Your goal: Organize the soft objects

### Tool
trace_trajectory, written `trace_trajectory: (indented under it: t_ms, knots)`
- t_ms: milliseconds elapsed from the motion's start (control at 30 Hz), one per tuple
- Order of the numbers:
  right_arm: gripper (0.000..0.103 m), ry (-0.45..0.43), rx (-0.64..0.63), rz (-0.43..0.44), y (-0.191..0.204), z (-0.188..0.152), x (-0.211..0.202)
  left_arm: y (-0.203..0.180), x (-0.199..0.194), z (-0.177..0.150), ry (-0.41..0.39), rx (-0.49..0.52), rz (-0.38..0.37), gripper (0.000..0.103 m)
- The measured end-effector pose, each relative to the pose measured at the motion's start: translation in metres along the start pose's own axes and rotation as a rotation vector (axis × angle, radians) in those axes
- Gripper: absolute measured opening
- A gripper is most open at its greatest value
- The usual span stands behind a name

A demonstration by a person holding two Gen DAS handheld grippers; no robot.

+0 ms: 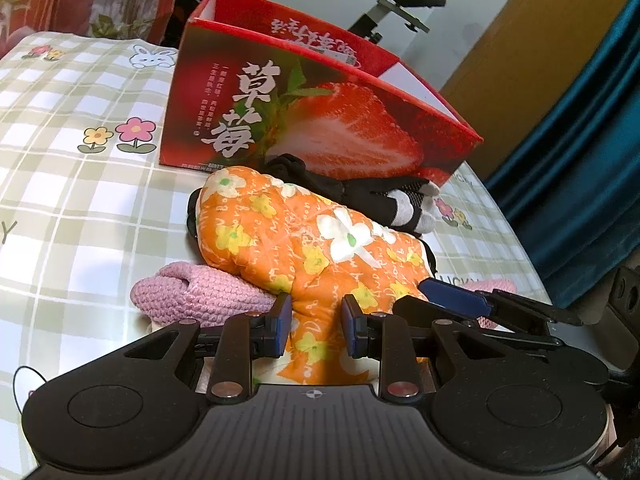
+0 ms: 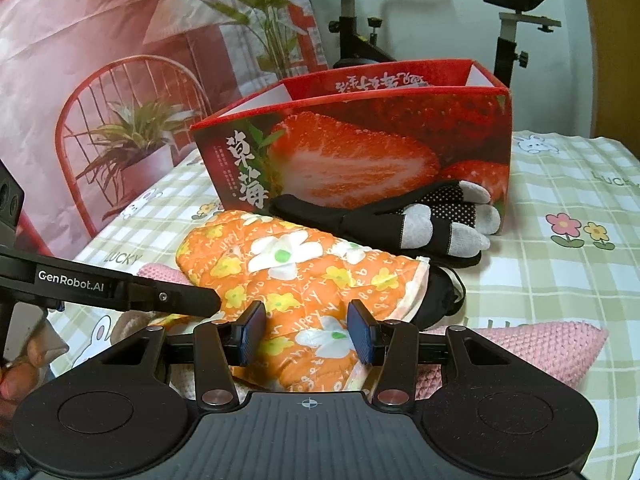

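Note:
An orange flowered oven mitt (image 1: 296,240) (image 2: 296,272) lies on the checked tablecloth on top of a pink knitted piece (image 1: 192,292) (image 2: 540,344). Behind it lies a black and grey glove (image 1: 384,200) (image 2: 420,216), against an open red strawberry box (image 1: 304,120) (image 2: 360,136). My left gripper (image 1: 316,320) is partly open, its blue pads on either side of the mitt's near end, one pad (image 1: 285,314) touching it. My right gripper (image 2: 308,328) is open around the same mitt end. Each gripper shows in the other's view, the right one (image 1: 460,300) and the left one (image 2: 120,288).
The tablecloth (image 1: 60,184) (image 2: 568,184) has flower and rabbit prints. An exercise bike (image 2: 512,8) stands behind the box. A blue curtain (image 1: 580,140) hangs at the right of the left wrist view. A red printed backdrop (image 2: 100,80) stands at the left.

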State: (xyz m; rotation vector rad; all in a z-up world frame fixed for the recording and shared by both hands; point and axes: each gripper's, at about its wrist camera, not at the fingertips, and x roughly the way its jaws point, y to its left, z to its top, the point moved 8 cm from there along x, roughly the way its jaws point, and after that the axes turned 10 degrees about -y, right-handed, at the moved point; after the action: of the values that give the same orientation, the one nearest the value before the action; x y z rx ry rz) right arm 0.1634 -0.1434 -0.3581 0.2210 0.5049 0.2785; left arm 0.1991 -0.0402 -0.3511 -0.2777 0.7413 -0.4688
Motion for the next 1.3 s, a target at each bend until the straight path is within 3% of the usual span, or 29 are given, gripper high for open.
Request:
trace_trajectory:
  t_ms: [567, 933, 1200, 1300]
  knots:
    - [0.043, 0.039, -0.058, -0.009, 0.005, 0.001, 0.004, 0.009, -0.006, -0.003, -0.038, -0.099, -0.038, 0.028]
    - [0.043, 0.040, -0.070, 0.002, 0.004, 0.005, -0.001, 0.007, -0.008, -0.005, -0.048, -0.077, -0.022, 0.028]
    - [0.043, 0.015, -0.028, -0.035, -0.006, 0.011, -0.016, 0.008, -0.009, -0.005, -0.042, -0.081, -0.031, 0.028]
    - [0.048, 0.007, -0.003, -0.075, -0.015, 0.012, -0.018, 0.010, -0.007, -0.005, -0.039, -0.087, -0.033, 0.028]
